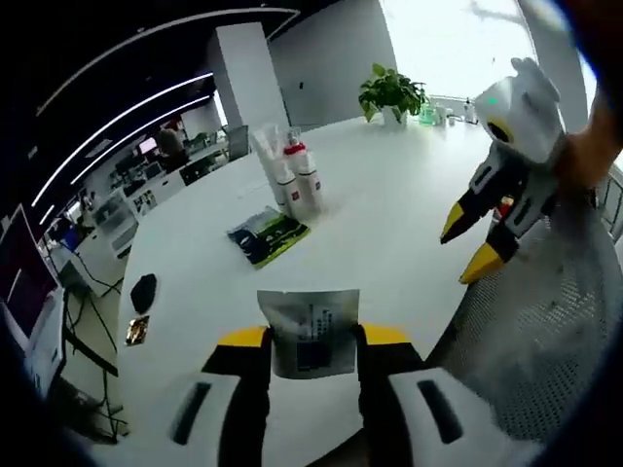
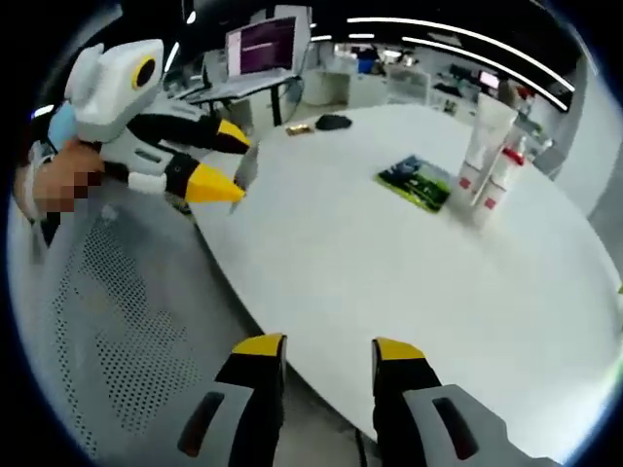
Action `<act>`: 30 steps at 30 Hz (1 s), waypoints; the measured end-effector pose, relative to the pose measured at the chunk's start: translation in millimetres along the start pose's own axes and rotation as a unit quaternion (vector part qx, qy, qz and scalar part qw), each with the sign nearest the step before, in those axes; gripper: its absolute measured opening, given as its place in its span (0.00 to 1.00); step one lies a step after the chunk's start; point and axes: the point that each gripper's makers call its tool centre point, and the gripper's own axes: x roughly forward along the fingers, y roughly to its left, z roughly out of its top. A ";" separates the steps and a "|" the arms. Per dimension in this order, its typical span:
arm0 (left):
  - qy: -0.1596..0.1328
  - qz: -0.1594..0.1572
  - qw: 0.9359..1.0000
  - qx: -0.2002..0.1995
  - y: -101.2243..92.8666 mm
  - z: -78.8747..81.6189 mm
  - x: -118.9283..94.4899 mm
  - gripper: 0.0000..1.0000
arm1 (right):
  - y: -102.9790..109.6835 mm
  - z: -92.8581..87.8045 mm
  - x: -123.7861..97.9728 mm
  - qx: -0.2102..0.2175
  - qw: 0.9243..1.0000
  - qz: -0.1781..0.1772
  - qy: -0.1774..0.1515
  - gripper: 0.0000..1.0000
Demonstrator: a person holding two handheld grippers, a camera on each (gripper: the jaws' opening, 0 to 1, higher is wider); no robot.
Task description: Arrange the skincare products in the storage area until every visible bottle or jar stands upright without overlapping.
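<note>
In the left gripper view, far left, desks with monitors (image 1: 29,282) lined the office floor, and a small dark object (image 1: 143,291) sat near the edge of the round white table (image 1: 389,224), with a little brown-gold item (image 1: 136,330) just beside it. Moving across, a green and dark flat packet (image 1: 269,234) lay flat on the tabletop. Right behind it stood the bottles (image 1: 297,175), upright and clustered together, white with red caps and bands, plus a taller pale tube touching them. At the bottom, the left gripper (image 1: 311,337) had its yellow-tipped jaws clamped on a grey sachet (image 1: 310,331), holding it upright over the near edge of the table. Further back sat a potted plant (image 1: 391,95) by the bright window. On the right, the right gripper (image 1: 471,243) hung over the table's edge, its jaws spread apart with nothing between them, above a grey mesh chair (image 1: 545,341).

In the right gripper view, the left gripper (image 2: 226,163) came in from the left with the sachet (image 2: 244,165) pinched at its tips. At the bottom the right gripper (image 2: 328,353) stood with jaws wide and empty. Further right lay the packet (image 2: 415,182), then the bottles (image 2: 492,165), standing near the table's far side.
</note>
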 end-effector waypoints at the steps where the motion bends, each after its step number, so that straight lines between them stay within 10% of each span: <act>1: 0.001 0.002 1.000 0.002 -0.2 -1.0 0.7 0.30 | 0.3 2.5 -0.5 0.016 1.000 0.003 -0.003 0.37; 22: 0.015 0.002 0.999 0.036 -3.5 -8.3 6.4 0.30 | 35.8 72.9 -1.1 0.085 0.988 0.119 -0.042 0.43; 30: 0.012 -0.022 0.996 0.088 -18.0 -4.6 8.0 0.30 | 52.5 115.3 1.6 0.110 0.976 0.155 -0.104 0.39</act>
